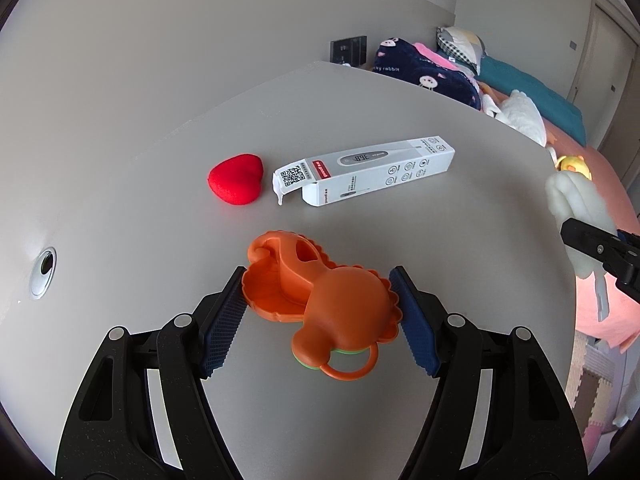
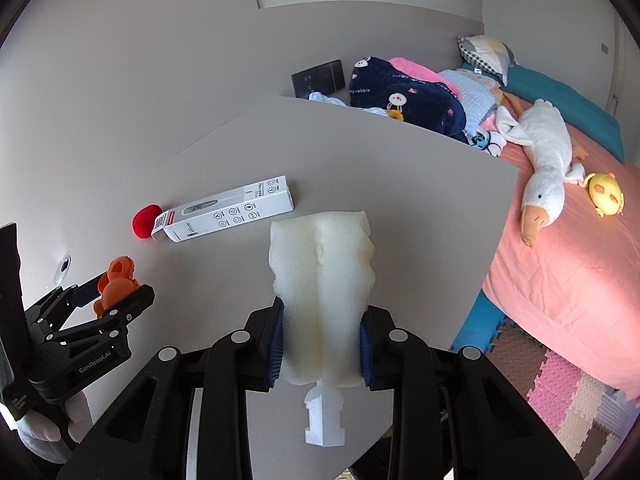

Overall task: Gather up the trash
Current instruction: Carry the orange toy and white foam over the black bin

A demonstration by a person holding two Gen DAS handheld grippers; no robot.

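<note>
My left gripper (image 1: 318, 276) is shut on an orange plastic toy (image 1: 344, 304), its blue pads pressing on the toy's scalloped sides just above the grey table (image 1: 160, 240). The right wrist view shows that gripper (image 2: 120, 288) and the toy (image 2: 118, 276) at far left. My right gripper (image 2: 324, 308) is shut on a piece of white foam (image 2: 324, 248), which bulges above the pads; a white plastic piece (image 2: 324, 416) sticks out below it. On the table lie an opened white thermometer box (image 1: 360, 172) and a red heart-shaped sponge (image 1: 237, 178).
The table has a cable hole (image 1: 43, 270) at its left and ends on the right beside a bed with a pink cover (image 2: 560, 280). On the bed lie a plush goose (image 2: 544, 160), a yellow plush (image 2: 606, 194) and blankets (image 2: 404, 96). Foam mats (image 2: 560, 392) cover the floor.
</note>
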